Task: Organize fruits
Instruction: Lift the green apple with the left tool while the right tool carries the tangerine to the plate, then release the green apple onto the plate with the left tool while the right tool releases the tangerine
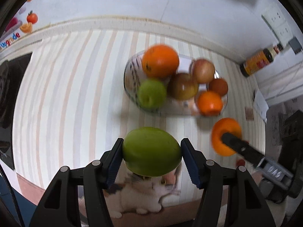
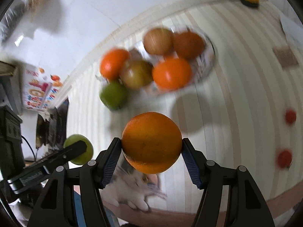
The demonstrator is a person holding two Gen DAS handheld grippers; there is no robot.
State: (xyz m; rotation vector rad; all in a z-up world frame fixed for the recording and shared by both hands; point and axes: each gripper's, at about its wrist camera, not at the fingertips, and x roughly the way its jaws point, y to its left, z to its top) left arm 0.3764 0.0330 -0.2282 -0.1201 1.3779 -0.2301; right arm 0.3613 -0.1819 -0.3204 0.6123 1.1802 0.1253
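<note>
In the left wrist view, a glass bowl (image 1: 130, 70) on the striped tabletop (image 1: 75, 94) holds two oranges, a green apple (image 1: 152, 93), two reddish apples and a darker brown fruit. The left tongs (image 1: 151, 151) clamp a green fruit (image 1: 151, 151) above the tabletop, nearer than the bowl. In the right wrist view, the same bowl (image 2: 208, 60) appears blurred, and the right tongs (image 2: 151, 144) grip an orange (image 2: 151, 144) between both pads, raised short of the bowl.

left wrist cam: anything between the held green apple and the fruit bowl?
Nothing. In the left wrist view, only bare striped tablecloth separates the green apple in the left gripper from the glass bowl.
</note>
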